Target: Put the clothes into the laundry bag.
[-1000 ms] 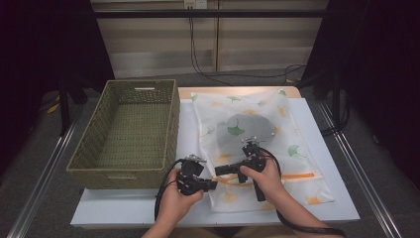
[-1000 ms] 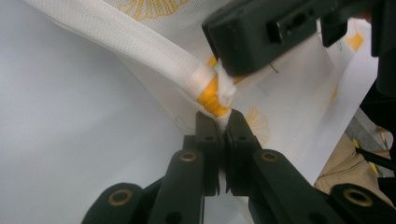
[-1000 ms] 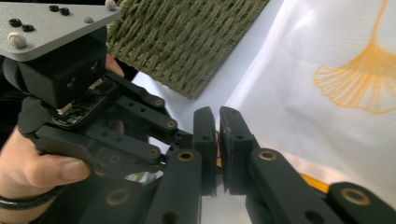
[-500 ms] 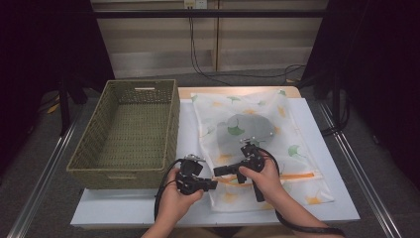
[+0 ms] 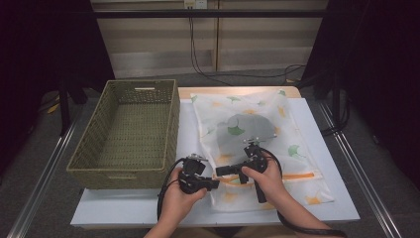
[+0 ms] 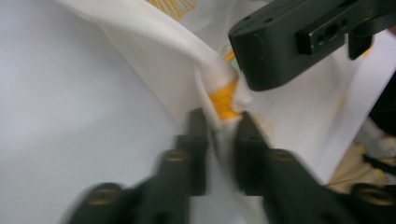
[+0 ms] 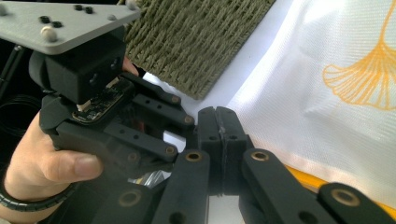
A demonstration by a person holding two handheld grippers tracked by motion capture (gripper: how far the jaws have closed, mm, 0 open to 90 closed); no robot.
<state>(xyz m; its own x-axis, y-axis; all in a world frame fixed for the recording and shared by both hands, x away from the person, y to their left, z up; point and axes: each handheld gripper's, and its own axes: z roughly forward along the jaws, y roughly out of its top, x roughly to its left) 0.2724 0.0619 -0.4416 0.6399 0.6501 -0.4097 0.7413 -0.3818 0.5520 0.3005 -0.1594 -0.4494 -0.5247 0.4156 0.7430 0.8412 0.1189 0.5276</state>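
Observation:
A white mesh bag (image 5: 292,134) printed with ginkgo leaves lies on the table with a grey garment (image 5: 247,128) inside it. An orange zipper (image 5: 292,176) runs along its near end. My left gripper (image 5: 215,186) points right and is shut on a bunched fold of the bag at the orange zipper's end (image 6: 223,100), pads (image 6: 198,128) pressing the mesh. My right gripper (image 5: 221,171) points left, its tip (image 6: 261,60) touching that same fold. In the right gripper view the right gripper (image 7: 218,119) has its jaws pressed flat together; nothing shows between them. The left gripper (image 7: 180,135) sits just beyond, held in a hand.
A woven green basket (image 5: 129,129) stands on the left of the white table (image 5: 341,208), its wall (image 7: 196,42) close behind the grippers. Cables trail from both grippers over the table's front edge. Metal rails flank the table.

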